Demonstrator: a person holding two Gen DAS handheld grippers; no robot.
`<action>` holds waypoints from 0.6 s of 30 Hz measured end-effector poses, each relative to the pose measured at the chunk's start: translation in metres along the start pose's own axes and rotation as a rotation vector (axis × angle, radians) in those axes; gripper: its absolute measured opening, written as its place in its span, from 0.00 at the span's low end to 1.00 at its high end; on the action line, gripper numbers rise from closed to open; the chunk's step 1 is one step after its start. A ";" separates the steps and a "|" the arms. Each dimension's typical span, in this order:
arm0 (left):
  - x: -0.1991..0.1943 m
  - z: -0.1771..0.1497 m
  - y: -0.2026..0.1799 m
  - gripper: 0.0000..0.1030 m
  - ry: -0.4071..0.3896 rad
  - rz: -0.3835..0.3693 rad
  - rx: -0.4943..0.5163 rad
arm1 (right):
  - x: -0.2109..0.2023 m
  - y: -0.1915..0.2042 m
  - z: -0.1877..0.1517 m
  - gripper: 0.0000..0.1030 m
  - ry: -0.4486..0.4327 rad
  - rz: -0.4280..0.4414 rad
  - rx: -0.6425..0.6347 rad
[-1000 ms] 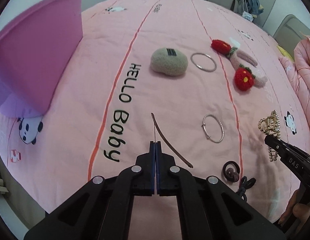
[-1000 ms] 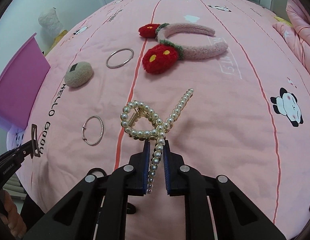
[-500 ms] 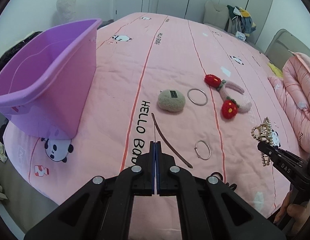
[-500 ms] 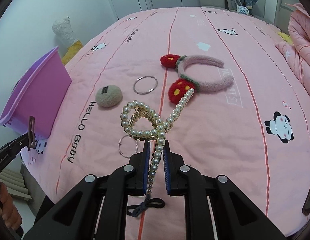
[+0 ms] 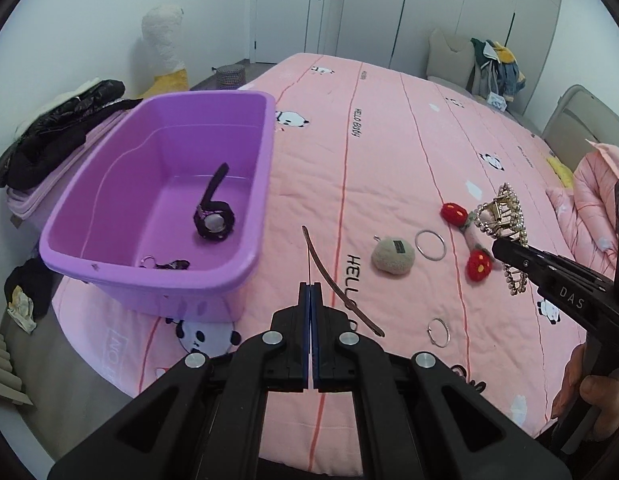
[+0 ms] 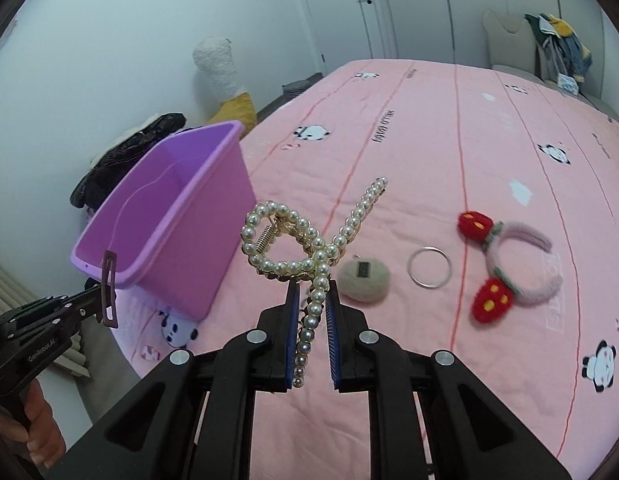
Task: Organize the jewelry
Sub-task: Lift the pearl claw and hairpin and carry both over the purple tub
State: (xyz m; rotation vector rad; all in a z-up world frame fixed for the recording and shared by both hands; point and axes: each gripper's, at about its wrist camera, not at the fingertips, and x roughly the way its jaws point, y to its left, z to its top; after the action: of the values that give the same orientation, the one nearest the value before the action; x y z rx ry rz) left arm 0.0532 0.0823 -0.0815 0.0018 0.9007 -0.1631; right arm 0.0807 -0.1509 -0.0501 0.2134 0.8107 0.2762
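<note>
Two "HELLO Baby" prints on pink bedspread (image 5: 389, 168), "DAS" on right tongs (image 5: 494, 249)

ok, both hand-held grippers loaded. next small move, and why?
Probably carry the left hand-held gripper over the purple bin and release: it is shut on the brown hair clip, the bin is open-topped, and the clip is not yet above its rim.

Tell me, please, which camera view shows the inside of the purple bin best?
The left wrist view: it looks down into the purple bin, showing a dark watch and small pieces on its floor. The right wrist view catches only the outer wall, rim and upper inner wall; the contents are hidden.
</note>
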 end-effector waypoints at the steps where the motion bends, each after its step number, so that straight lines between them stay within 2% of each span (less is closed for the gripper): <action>1: -0.003 0.006 0.011 0.01 -0.011 0.016 -0.008 | 0.005 0.011 0.009 0.12 -0.001 0.019 -0.017; 7: -0.014 0.039 0.073 0.01 -0.051 0.097 -0.076 | 0.037 0.082 0.062 0.12 0.001 0.119 -0.116; 11: -0.012 0.060 0.115 0.01 -0.064 0.147 -0.122 | 0.070 0.125 0.092 0.12 0.034 0.167 -0.173; 18: 0.019 0.072 0.158 0.01 -0.012 0.170 -0.199 | 0.136 0.179 0.122 0.12 0.139 0.199 -0.232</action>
State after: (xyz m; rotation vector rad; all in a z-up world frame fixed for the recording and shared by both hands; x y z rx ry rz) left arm 0.1435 0.2308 -0.0618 -0.1067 0.8974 0.0853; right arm 0.2313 0.0523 -0.0092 0.0569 0.8883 0.5737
